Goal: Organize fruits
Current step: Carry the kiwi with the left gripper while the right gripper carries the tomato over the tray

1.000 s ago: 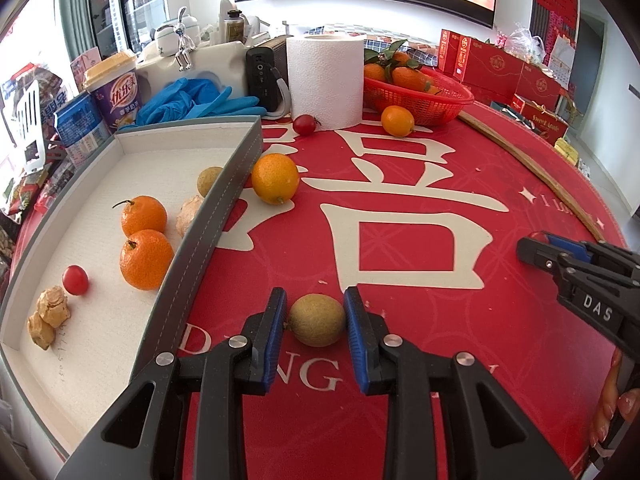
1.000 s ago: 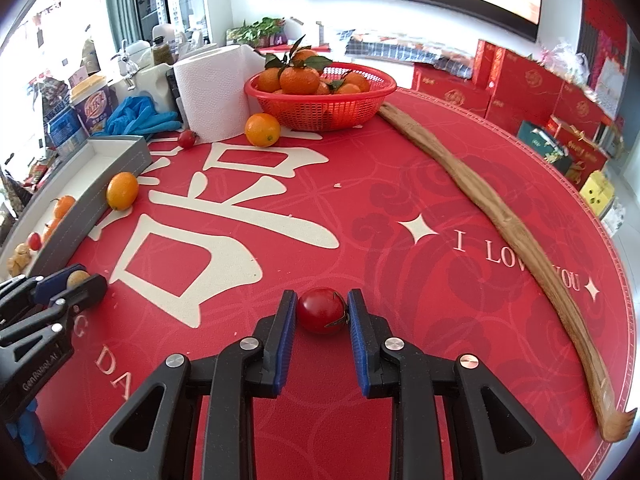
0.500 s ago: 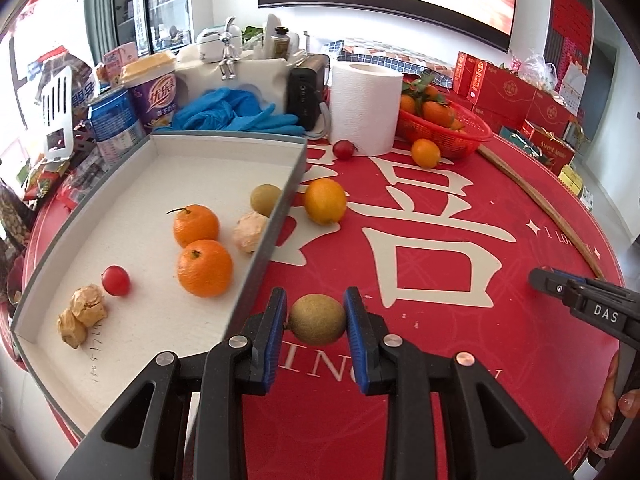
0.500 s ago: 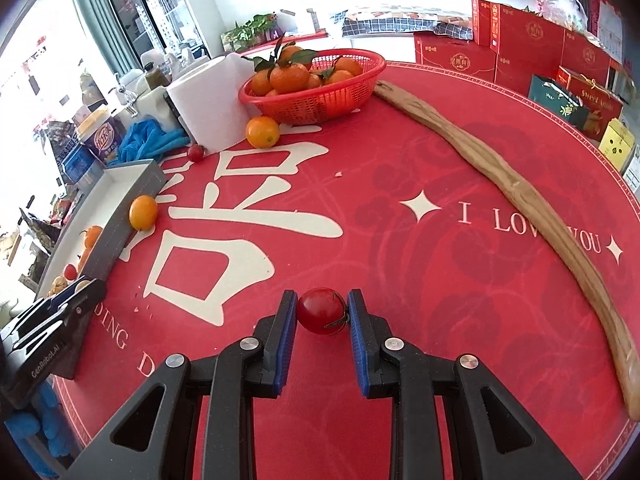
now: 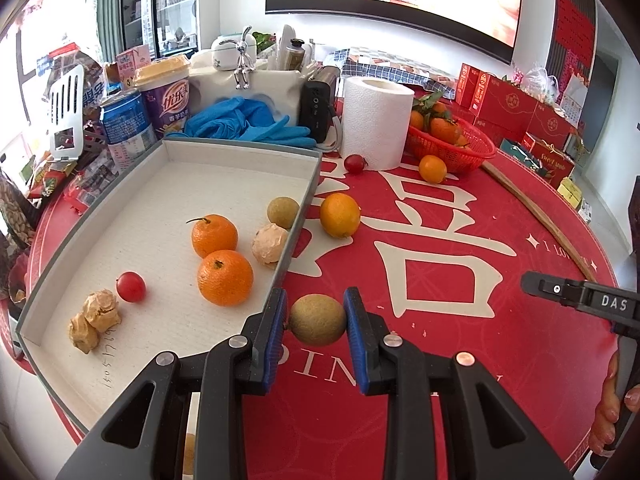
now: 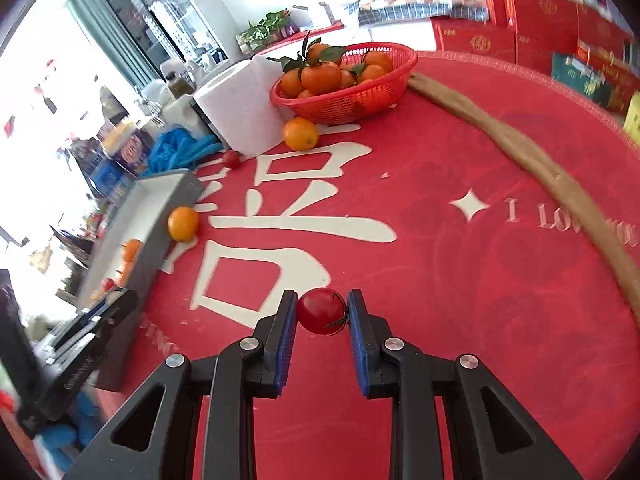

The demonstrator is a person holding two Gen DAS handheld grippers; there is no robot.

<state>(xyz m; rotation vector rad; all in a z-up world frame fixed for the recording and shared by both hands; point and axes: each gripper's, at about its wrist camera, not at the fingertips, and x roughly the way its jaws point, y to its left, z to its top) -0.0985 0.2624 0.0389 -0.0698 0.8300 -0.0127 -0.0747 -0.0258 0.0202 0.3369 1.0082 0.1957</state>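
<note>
Just right of the white tray, the left gripper pinches a kiwi (right gripper clamps a cherry tomato), so I'd clear the wall before releasing.

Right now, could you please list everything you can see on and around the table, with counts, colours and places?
tray: 1, grey, white inside, table's left
oranges in tray: 2, orange
cherry tomato in tray: 1, red
basket: 1, red, holding oranges, far side
paper roll: 1, white, beside basket
loose oranges: 2, on the cloth
gloves: blue, behind tray
wooden strip: 1, brown, right
left gripper: shut on brown fruit
right gripper: shut on red tomato
</note>
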